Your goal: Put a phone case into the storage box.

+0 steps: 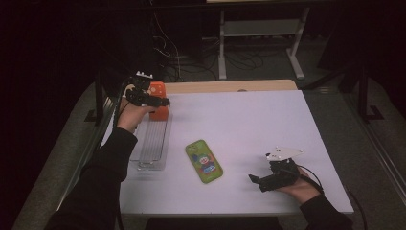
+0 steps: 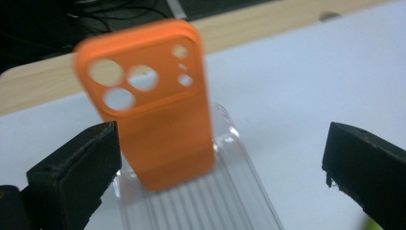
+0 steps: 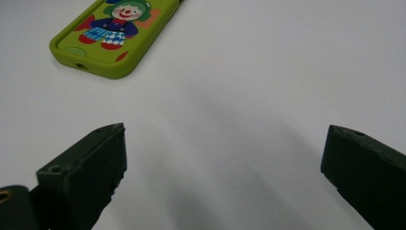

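Observation:
An orange phone case stands upright at the far end of a clear slotted rack on the table's left side. My left gripper is open right by it; the case sits ahead of the jaws, closer to the left one, and nothing is gripped. A green phone case with a clown picture lies flat near the middle front. My right gripper rests open on the table to the right of the green case, with bare surface between its jaws.
The white table top has a wooden strip along its far edge. Beyond it stand a metal frame's legs and loose cables on the dark floor.

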`<state>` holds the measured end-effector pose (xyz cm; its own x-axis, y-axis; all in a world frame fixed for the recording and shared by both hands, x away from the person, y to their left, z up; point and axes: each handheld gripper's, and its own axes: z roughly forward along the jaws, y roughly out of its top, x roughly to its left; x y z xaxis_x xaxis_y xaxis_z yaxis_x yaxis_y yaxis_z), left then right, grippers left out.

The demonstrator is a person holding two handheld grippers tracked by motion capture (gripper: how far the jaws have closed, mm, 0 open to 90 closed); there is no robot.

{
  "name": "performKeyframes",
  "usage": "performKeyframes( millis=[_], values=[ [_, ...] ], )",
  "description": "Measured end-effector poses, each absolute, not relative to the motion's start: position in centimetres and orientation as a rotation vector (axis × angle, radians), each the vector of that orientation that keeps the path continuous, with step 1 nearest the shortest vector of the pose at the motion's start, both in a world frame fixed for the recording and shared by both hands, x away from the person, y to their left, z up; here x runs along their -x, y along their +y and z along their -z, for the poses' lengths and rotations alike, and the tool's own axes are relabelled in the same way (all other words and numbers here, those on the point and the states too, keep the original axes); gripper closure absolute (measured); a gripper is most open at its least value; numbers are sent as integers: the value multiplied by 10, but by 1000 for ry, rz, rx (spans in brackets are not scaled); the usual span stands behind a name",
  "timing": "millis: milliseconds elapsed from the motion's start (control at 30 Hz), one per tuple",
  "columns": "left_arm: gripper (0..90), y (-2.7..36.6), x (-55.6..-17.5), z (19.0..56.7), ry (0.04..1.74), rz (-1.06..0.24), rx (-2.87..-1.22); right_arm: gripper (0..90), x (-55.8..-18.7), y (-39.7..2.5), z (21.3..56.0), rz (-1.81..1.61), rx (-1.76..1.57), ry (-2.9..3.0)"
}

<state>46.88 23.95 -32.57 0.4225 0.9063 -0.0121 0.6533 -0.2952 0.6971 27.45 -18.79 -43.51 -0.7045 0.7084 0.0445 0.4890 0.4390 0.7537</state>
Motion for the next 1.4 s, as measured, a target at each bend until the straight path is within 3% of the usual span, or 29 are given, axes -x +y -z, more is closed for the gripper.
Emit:
performKeyframes(
  millis=[400,800,1400],
  values=[
    [0,222,-427,322,1057,-358,-2074,10,-275,-188,435,-1134,-1032,2419],
    [0,198,-393,330,837,-288,-2118,10,-275,-188,436,-1126,-1056,2427],
    [0,177,-353,370,735,-220,-2177,10,-274,-178,429,-1150,-1067,2395]
  ],
)
